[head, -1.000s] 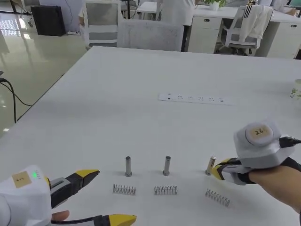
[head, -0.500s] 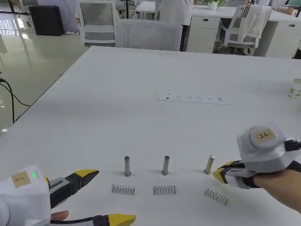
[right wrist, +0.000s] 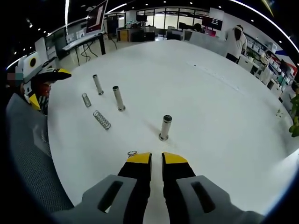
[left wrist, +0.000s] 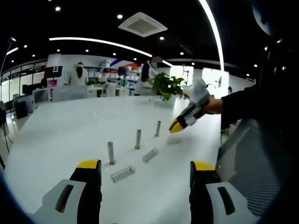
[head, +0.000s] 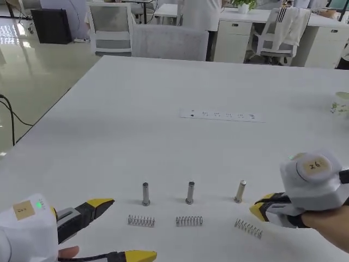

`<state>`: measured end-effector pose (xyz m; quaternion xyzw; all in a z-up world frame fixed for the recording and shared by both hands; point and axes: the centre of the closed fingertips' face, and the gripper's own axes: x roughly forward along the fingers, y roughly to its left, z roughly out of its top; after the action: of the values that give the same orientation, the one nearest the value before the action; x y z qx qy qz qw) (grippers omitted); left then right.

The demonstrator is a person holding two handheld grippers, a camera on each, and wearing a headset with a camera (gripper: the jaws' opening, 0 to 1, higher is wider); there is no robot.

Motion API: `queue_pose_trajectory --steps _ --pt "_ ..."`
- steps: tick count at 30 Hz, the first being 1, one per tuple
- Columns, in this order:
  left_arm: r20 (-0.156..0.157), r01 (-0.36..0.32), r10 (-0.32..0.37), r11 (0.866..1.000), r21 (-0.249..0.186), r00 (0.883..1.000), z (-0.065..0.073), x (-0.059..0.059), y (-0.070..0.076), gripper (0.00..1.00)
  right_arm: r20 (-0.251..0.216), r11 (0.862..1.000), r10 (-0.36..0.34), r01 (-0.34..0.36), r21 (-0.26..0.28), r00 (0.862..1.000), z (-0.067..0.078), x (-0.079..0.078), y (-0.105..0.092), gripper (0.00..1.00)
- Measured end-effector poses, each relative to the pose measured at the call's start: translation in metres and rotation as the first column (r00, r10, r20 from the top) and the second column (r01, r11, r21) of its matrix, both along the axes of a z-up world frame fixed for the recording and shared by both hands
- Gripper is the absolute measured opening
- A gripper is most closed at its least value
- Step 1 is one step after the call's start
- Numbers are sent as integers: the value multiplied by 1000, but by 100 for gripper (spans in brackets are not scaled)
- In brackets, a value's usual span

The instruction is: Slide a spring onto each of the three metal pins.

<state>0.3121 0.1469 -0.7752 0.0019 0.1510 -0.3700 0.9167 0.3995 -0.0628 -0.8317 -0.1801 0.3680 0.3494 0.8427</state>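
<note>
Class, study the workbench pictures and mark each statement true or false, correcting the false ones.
1. Three metal pins stand upright on the table. True.
2. A spring already sits on one pin. False: all three springs lie on the table, in front of the pins.
3. The left claw is open. True.
4. The right claw grips a pin. False: it grips nothing; the right pin stands free ahead of it.

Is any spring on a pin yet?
No: the left spring, middle spring and right spring all lie flat on the table in front of bare pins.
</note>
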Motion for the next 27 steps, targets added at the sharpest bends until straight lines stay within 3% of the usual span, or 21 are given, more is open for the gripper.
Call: queue_pose_trajectory --steps 20,27 --pt "6 -2 2 1000 1 1000 1 -1 1 73 -53 996 86 -87 -16 995 -9 -28 5 7" --pt "4 -5 5 1000 1 1000 1 -1 1 73 -68 994 101 -102 -24 993 -14 -31 5 7"
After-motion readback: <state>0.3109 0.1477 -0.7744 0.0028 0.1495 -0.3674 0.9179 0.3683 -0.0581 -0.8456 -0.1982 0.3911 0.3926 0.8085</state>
